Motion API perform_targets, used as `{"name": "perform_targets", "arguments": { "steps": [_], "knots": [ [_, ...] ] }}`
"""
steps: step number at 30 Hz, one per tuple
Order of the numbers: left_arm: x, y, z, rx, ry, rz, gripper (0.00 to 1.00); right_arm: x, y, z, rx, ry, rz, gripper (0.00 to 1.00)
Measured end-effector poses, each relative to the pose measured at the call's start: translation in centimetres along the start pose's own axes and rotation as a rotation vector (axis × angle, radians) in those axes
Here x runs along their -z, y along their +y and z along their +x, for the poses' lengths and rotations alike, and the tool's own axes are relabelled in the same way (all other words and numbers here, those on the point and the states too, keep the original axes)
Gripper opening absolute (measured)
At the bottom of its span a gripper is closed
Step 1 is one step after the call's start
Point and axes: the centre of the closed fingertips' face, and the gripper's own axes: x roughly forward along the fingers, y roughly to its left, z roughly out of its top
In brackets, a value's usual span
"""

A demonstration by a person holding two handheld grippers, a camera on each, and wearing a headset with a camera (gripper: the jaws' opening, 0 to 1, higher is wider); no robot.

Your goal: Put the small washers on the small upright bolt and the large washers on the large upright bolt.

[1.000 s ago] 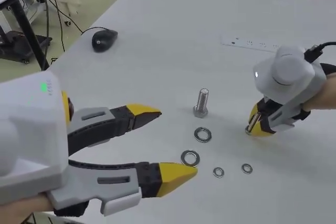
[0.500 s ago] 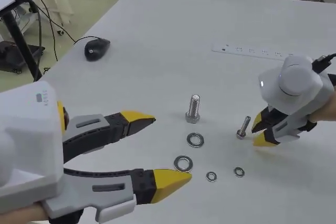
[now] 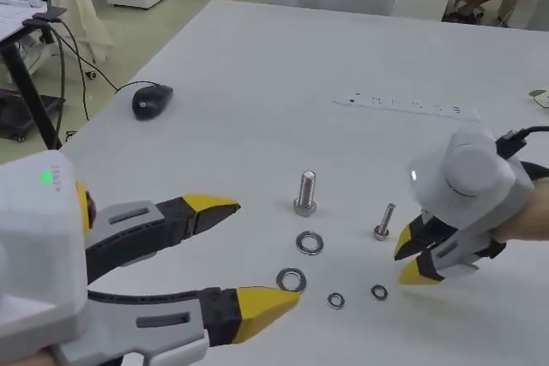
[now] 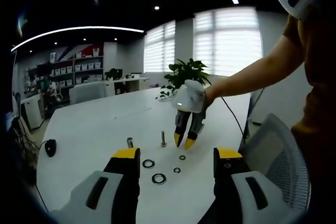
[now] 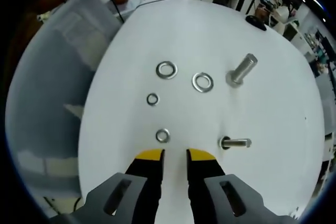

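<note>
— How is the left gripper [image 3: 262, 252] set?

— Low over the desk [image 3: 257, 83], its fingers spread wide with nothing between them.

— What lies nearest those fingers?

— The nearer large washer [image 3: 291, 279] lies flat right at the tip of one left finger in the head view. Whether they touch, I cannot tell. The farther large washer [image 3: 309, 242] lies flat a little beyond it, between those fingertips and the large bolt [image 3: 305, 192]. That bolt stands upright on its head.

— And the right gripper [image 3: 403, 265]?

— Tilted down toward the desk, its fingers a narrow gap apart and pinching nothing. The small bolt [image 3: 383, 222] stands on its head just beside the fingertips, clear of them. In the right gripper view it sits off to the side of one finger rather than between the two.

— What else is close to the right fingers?

— The nearer small washer [image 3: 379, 291] lies flat just ahead of the fingertips, apart from them. The farther small washer [image 3: 335, 300] lies flat further out, between the right fingers and the left ones.

— How does it all look from the left side?

— In the left gripper view both bolts and all four washers lie out beyond the left fingertips, roughly in line with the gap, and the right gripper hangs past them.

— Anything else on the desk?

— A mouse [image 3: 152, 102] and a power strip [image 3: 403, 105], both well beyond either pair of fingers.
</note>
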Motion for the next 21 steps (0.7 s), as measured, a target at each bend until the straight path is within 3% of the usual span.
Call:
{"name": "perform_targets", "arguments": {
  "steps": [5, 21],
  "knots": [
    [-0.1, -0.3, -0.3, 0.001, -0.001, 0.006, 0.55, -0.6, 0.9, 0.6, -0.02, -0.002, -0.004, 0.17],
    [-0.3, -0.2, -0.9, -0.022, -0.02, 0.007, 0.55, -0.8, 1.2, 2.0, -0.041, 0.048, -0.036, 0.19]
  ]
}}
